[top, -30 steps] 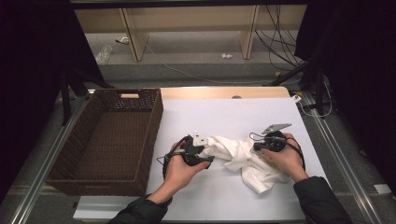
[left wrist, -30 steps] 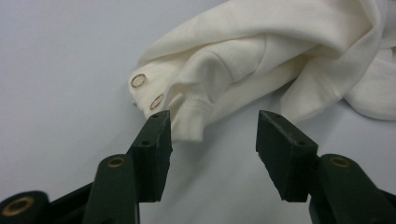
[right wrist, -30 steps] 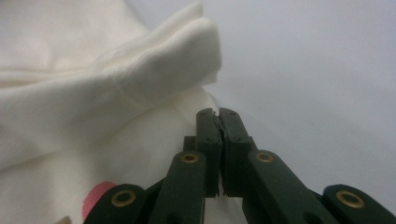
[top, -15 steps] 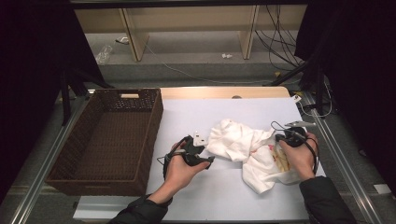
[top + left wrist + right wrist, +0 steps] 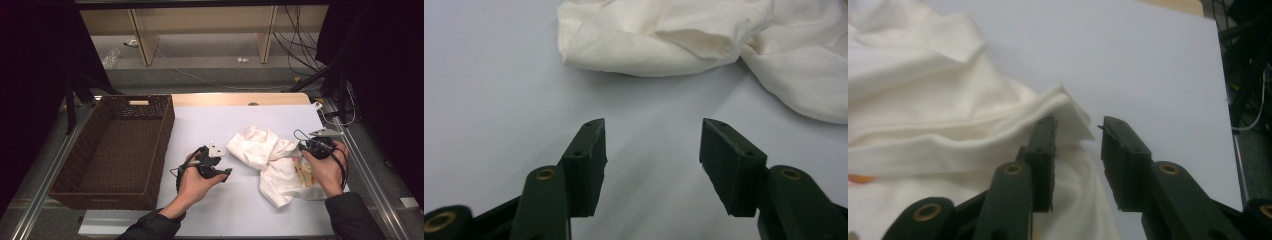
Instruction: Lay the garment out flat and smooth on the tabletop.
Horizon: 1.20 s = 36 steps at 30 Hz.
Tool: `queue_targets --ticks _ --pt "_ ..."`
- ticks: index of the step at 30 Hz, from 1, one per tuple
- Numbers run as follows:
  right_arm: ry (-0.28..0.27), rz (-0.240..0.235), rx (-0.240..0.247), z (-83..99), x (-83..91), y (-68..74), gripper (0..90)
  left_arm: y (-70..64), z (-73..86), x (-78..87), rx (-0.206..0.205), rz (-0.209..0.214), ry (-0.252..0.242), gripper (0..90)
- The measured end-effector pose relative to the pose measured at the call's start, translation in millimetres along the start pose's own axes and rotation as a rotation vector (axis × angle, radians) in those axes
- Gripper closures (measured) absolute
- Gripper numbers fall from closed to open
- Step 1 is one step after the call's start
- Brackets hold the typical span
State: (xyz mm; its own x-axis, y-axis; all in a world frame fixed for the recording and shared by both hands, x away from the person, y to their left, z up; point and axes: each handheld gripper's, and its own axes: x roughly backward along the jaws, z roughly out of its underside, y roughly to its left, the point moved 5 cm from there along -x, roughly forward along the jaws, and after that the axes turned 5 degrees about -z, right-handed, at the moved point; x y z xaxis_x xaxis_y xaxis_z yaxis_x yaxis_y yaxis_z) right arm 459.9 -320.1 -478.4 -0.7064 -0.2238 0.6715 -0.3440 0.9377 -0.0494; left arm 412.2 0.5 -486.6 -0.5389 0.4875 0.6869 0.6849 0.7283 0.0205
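A: What is seen from the left?
B: A wicker basket [image 5: 112, 150], then the left claw [image 5: 220, 167], held open over bare surface [image 5: 210, 120].
A: And the cloth [image 5: 265, 155]?
B: Cream, crumpled, right of centre; its edge lies between the right claw's [image 5: 1078, 137] parted jaws, ungripped.
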Motion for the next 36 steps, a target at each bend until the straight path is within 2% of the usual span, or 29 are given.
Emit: queue_targets --ticks 5,7,9,11,15,16,17,19,21,23,26,30,32,33,34,35,36 --pt "-0.052 -0.028 0.051 -9.7 13.9 13.9 63.8 0.0 -0.7 1.1 0.0 -0.002 -0.005 44.2" --pt "-0.077 -0.054 0.066 -13.5 19.2 19.2 63.9 -0.7 -0.6 0.7 0.004 0.0 -0.008 44.2" --pt "-0.087 -0.117 0.092 -16.7 23.8 25.6 64.6 -0.9 -0.7 0.7 0.003 0.002 -0.008 44.2" --pt "-0.09 -0.193 0.098 -18.3 29.2 33.8 65.4 -1.2 -0.8 0.9 0.0 0.002 -0.008 44.2" --pt "-0.083 -0.25 0.142 -17.4 36.7 47.8 65.6 -1.8 -0.8 1.2 -0.002 0.004 -0.007 44.2" --pt "-0.072 -0.273 0.153 -16.9 38.6 51.9 65.6 -1.9 -0.9 1.5 -0.001 0.003 -0.008 44.2" --pt "-0.032 -0.318 0.166 -14.3 39.9 58.3 64.9 -1.9 -1.0 1.5 -0.001 0.003 -0.011 44.2" --pt "0.012 -0.38 0.182 -8.2 40.0 69.1 64.7 -1.7 -1.1 2.3 0.0 0.003 -0.012 44.2" --pt "0.07 -0.435 0.18 2.4 37.6 84.3 62.9 -1.2 -1.3 2.6 0.001 0.002 -0.013 44.2" --pt "0.112 -0.476 0.204 13.4 30.7 100.4 60.4 -1.3 -1.2 2.8 0.002 0.001 -0.013 44.2" --pt "0.162 -0.484 0.231 22.6 18.9 115.8 55.3 -2.1 -1.2 3.5 0.0 0.003 -0.011 44.2" --pt "0.262 -0.443 0.229 35.5 10.2 129.3 56.2 -2.6 -0.7 3.3 -0.003 0.006 -0.012 44.2" --pt "0.284 -0.405 0.254 41.6 3.6 132.2 63.9 -2.4 -0.2 3.3 -0.009 0.005 -0.007 44.2" --pt "0.286 -0.391 0.25 41.0 4.0 131.9 69.5 -2.5 -0.2 3.3 -0.009 0.005 -0.007 44.1" --pt "0.286 -0.388 0.255 40.4 4.1 130.9 78.9 -2.8 -0.3 3.3 -0.009 0.005 -0.008 44.2" --pt "0.3 -0.401 0.243 39.9 4.7 129.5 83.8 -2.8 -0.3 3.4 -0.009 0.005 -0.007 44.1" --pt "0.296 -0.407 0.223 40.0 4.1 128.2 85.0 -2.8 -0.4 3.4 -0.009 0.006 -0.008 44.2"
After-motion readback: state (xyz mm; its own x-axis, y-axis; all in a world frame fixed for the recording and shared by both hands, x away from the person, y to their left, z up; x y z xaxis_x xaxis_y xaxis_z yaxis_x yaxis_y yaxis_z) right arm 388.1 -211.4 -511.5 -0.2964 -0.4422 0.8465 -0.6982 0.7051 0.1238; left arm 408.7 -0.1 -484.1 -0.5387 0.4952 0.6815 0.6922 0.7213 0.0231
